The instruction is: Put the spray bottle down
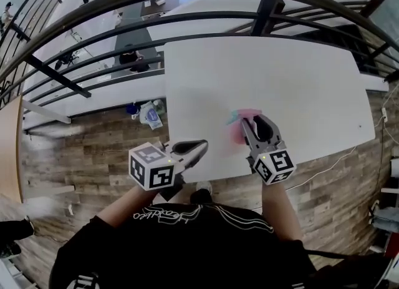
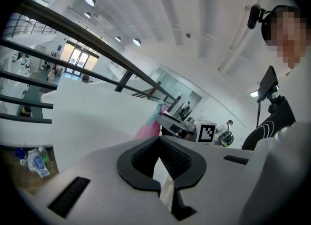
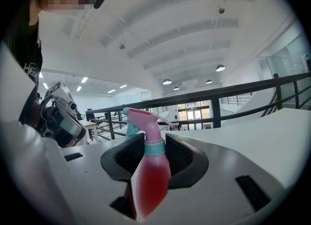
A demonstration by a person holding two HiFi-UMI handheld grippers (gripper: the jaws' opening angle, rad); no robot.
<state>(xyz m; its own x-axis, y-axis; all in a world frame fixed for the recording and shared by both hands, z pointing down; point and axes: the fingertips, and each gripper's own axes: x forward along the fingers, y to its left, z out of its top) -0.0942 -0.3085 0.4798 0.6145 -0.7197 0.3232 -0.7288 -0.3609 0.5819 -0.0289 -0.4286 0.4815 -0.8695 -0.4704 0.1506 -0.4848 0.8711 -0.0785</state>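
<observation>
A pink spray bottle with a teal collar and a pink trigger head is clamped by its body between the jaws of my right gripper. In the head view the bottle is a pink blur over the white table, near its front edge, held by the right gripper. I cannot tell whether it touches the tabletop. My left gripper hovers at the table's front edge to the left, shut and holding nothing. From the left gripper view the bottle shows beyond the jaws.
A dark metal railing runs behind the table, with a lower floor beyond it. Wooden floor lies left and right of the table. A plastic bag sits on the floor by the table's left edge, and a white cable trails at the right.
</observation>
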